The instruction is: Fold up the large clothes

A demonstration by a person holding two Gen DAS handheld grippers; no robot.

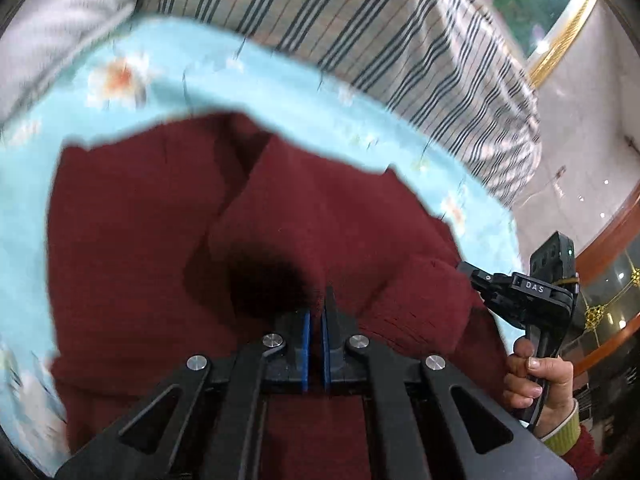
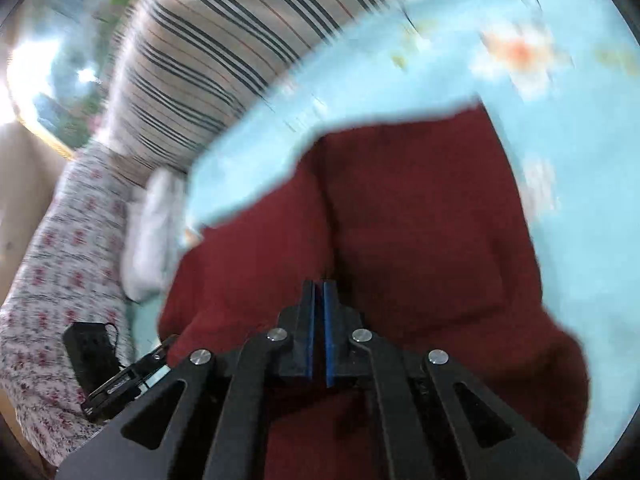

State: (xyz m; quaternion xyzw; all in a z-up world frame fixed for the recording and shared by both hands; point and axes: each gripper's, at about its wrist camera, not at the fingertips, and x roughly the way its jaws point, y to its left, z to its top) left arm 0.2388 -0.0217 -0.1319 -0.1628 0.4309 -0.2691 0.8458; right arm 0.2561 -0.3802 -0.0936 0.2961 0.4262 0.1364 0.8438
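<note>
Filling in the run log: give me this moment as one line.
garment: dark red sweater on light blue floral sheet | left gripper: shut | right gripper: shut | fold: unfinished

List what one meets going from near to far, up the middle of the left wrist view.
Left gripper with fingers shut → dark red sweater → light blue flowered sheet → striped cloth.

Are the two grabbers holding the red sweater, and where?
Both jaws are shut at the red sweater's near edge. Whether the left gripper or right gripper actually pinches cloth cannot be told.
</note>
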